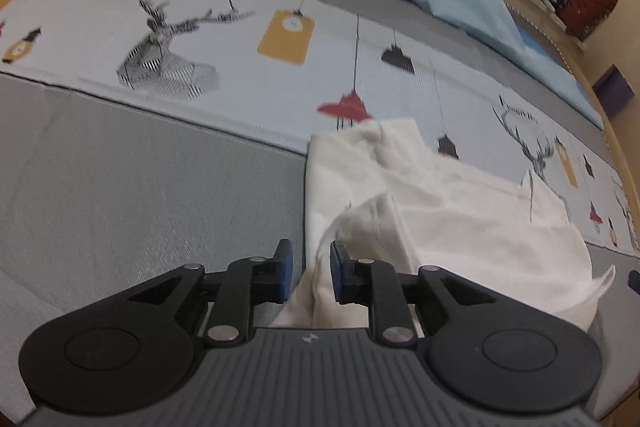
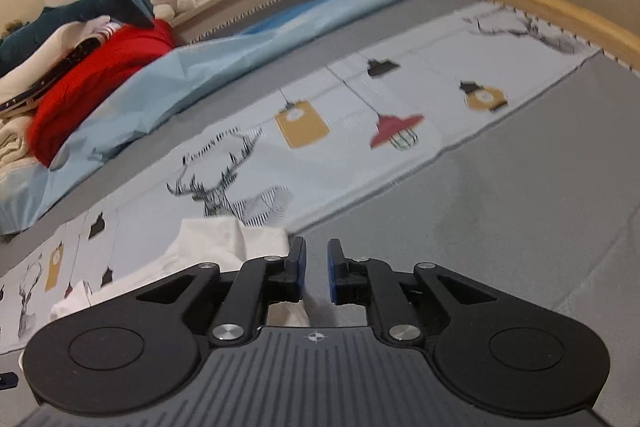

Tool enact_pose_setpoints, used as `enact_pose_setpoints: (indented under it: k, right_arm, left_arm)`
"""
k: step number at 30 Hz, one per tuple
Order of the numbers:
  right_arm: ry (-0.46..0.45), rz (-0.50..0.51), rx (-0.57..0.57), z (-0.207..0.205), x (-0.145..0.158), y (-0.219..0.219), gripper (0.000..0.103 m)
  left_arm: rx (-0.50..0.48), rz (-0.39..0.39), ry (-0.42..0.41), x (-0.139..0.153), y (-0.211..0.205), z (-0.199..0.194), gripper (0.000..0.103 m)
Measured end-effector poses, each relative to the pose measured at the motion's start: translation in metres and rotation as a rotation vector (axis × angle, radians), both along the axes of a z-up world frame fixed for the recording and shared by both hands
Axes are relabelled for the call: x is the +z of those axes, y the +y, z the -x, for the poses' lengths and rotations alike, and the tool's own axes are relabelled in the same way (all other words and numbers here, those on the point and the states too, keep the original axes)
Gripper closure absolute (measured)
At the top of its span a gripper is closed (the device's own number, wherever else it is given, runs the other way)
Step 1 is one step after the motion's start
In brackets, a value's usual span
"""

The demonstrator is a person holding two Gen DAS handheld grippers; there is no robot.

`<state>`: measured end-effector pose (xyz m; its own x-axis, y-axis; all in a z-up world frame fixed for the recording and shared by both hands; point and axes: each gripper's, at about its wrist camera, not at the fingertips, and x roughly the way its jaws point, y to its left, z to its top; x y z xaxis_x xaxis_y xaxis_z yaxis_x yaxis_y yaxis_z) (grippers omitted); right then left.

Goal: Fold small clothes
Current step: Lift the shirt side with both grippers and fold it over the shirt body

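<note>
The white garment (image 1: 440, 211) lies crumpled on the grey bed cover (image 1: 140, 179), its far edge over the printed strip (image 1: 240, 39). Your left gripper (image 1: 310, 267) stands narrowly parted with a fold of it loose between the pads. Your right gripper (image 2: 316, 273) is slightly parted too, cloth just below it, gripping nothing

Script above deer on printed sheet (image 1: 240, 39) blurred; nothing legible.

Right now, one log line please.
left hand-held gripper: open over white garment | right hand-held gripper: open at garment edge | bed
</note>
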<state>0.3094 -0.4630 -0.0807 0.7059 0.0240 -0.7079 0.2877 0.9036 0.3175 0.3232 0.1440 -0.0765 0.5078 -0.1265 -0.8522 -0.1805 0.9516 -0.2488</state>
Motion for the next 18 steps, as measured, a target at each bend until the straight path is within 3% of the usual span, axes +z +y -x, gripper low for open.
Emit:
enact_pose_setpoints:
  k: [3,5,9,13,18]
  right_arm:
    - [0.026,0.013,0.057,0.000,-0.006,0.000,0.092]
    - [0.058,0.018,0.105,-0.002,-0.013,0.002,0.090]
    - [0.136,0.094,0.242,-0.009,-0.029,0.020,0.082]
    - [0.156,0.144,0.335,-0.018,-0.038,0.037,0.078]
    - [0.169,0.157,0.371,-0.031,-0.045,0.045,0.073]
  left_arm:
    - [-0.021,0.003,0.032,-0.009,-0.003,-0.002,0.070]
    - [-0.053,-0.009,0.054,-0.015,-0.010,-0.008,0.052]
    - [-0.108,-0.097,0.097,-0.027,-0.029,-0.022,0.051]
    - [-0.114,-0.099,0.082,-0.031,-0.037,-0.035,0.047]
    - [-0.130,-0.118,0.078,-0.035,-0.044,-0.048,0.046]
